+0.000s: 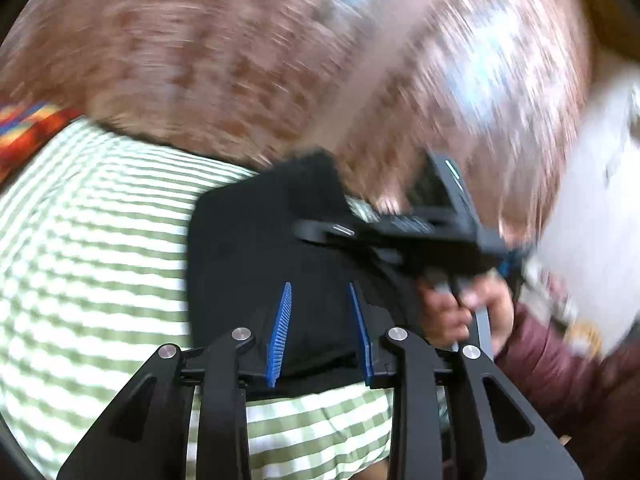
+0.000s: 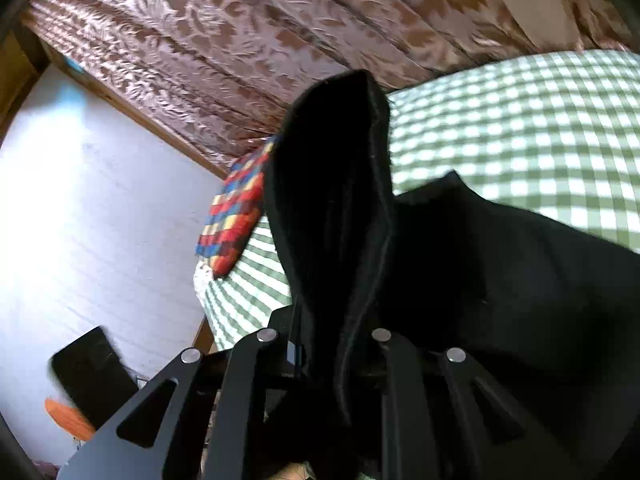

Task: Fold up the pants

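The black pants (image 1: pixel 264 248) lie on a bed with a green-and-white checked sheet (image 1: pixel 88 248). My left gripper (image 1: pixel 320 292) is open, its blue pads (image 1: pixel 280 332) on either side of the black cloth, not closed on it. The right gripper (image 1: pixel 324 232) shows in the left wrist view, held by a hand at the pants' far right side. In the right wrist view the pants (image 2: pixel 460 272) fill the middle and a fold of cloth (image 2: pixel 340 208) stands up between the fingers of my right gripper (image 2: pixel 340 360), whose tips are hidden by the cloth.
A brown patterned curtain (image 2: pixel 208 40) hangs behind the bed. A multicoloured patchwork cushion (image 2: pixel 236 212) lies on the checked sheet (image 2: pixel 520 140) near its edge. A white wall (image 2: pixel 92 208) and a dark object (image 2: pixel 92 376) are at the left.
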